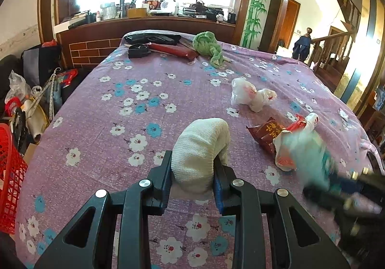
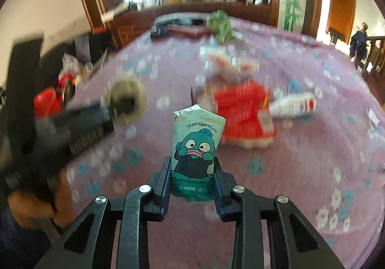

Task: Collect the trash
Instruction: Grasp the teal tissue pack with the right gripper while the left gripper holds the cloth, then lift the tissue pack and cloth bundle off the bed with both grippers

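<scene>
Teal plastic crinkles as the right gripper [image 2: 192,177] clamps its jaws on a cartoon-printed tissue pack [image 2: 196,146] above the floral tabletop [image 1: 101,110], while the left gripper [image 1: 192,172] grips a white cloth wad [image 1: 199,148]. Pickup appears done; next, carrying both to a bin (possibly the red basket [image 1: 9,172]), leaving the red wrapper [image 1: 267,133] and crumpled bags [image 1: 250,96].

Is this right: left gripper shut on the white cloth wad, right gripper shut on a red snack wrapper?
Not quite. The right gripper is shut on a teal tissue pack, as the right wrist view shows; the red snack wrapper lies on the bedspread. The left gripper does grip the white cloth wad.
</scene>
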A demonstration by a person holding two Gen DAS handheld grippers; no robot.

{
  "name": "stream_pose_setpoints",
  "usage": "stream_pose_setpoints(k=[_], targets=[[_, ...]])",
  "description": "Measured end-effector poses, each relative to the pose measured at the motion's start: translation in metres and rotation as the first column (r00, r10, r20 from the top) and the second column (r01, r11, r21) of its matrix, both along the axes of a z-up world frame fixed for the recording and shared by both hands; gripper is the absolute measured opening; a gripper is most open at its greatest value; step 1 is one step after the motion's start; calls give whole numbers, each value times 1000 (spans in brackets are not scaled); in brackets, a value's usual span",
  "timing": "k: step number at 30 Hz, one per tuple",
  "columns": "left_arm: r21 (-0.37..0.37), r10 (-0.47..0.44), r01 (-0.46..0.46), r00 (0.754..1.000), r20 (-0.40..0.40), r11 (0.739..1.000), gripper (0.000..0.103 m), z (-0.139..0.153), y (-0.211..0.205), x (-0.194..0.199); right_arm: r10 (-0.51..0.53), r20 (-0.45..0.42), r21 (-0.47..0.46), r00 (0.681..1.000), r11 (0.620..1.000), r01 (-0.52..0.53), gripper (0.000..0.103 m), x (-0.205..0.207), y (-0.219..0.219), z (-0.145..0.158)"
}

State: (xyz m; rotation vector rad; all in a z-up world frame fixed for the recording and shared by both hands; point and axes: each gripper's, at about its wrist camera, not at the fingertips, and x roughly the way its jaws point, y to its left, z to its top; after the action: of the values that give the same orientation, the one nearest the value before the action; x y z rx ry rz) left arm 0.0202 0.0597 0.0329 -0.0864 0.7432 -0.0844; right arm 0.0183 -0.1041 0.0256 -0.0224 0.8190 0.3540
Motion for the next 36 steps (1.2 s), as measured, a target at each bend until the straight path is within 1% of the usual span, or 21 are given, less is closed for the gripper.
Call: stream_pose_setpoints(k=[2,3,6,10,12,15,19,22,36], targets=[[4,10,-10,1000,5,1000,28,1,1,0,-18,32,15,999,1000,18,32,8,3,4],[10,19,-19,1000,10,1000,28,1,2,-1,-23,42,33,999,999,21,32,11,4,4],[18,32,-33,999,24,999,28,3,3,-2,-21,81,46,996,999,17,32,14,7,1],[41,55,-57,997,48,998,28,5,2,-3,5,76,81,997,997,-11,32,17,8,-7],[58,69,-73,995,65,996,28,7,2,-4,7,100,78,995,997,-15,32,18,6,-4],[73,79,-85,994,80,994,28,9,2,-5,13,83,102,996,995,-21,32,20,1,-8],[96,94,-103,991,91,990,28,9,0,-5,27,65,108,998,994,-34,32,20,3,-11],[116,104,-116,989,105,986,28,9,-1,-6,32,67,99,997,994,-39,33,20,5,-12],[134,115,-131,986,120,982,28,9,-1,-9,28,74,90,997,995,-34,32,19,4,-12]])
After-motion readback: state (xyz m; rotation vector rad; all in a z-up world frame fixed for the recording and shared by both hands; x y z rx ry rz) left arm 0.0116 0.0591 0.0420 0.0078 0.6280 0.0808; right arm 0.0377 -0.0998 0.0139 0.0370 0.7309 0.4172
